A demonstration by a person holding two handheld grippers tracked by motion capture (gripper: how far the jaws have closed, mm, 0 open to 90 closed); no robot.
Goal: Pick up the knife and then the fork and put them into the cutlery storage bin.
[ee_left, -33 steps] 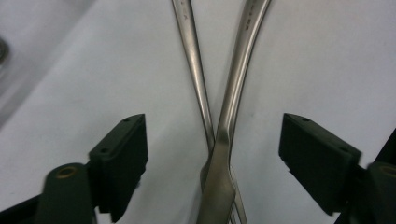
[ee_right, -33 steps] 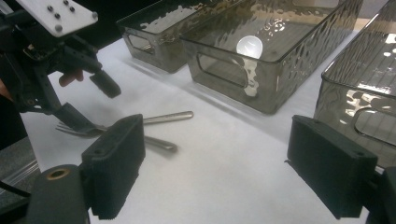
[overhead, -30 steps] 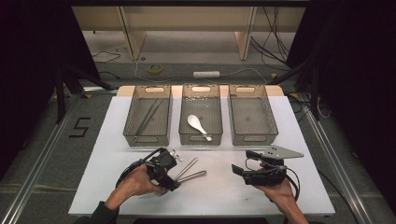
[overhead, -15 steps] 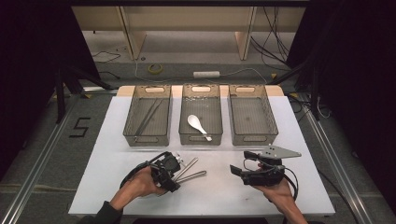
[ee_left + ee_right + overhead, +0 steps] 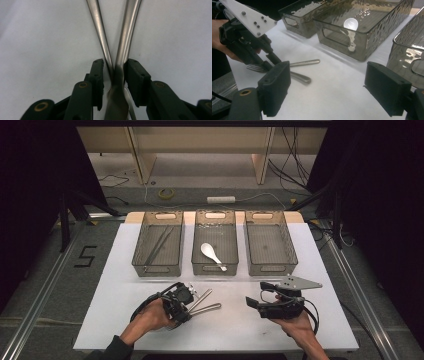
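From above we mostly see a hand covering the left gripper, with two metal forks poking out to its right on the white table. The left gripper view clears that up: its jaws have just been closing in, and both handles now sit between the pads where they cross. The pads look right against the metal, though we can't tell how hard they press.

The right gripper hangs wide open with nothing in it, well apart from the forks. Its own view catches fork tines by the left gripper, which the high view hides.

Three clear bins sit in a row at the back: the left bin has chopsticks, the middle bin a white spoon, the right bin nothing visible. There's bare tabletop between the bins and the forks, which lie near the front edge.
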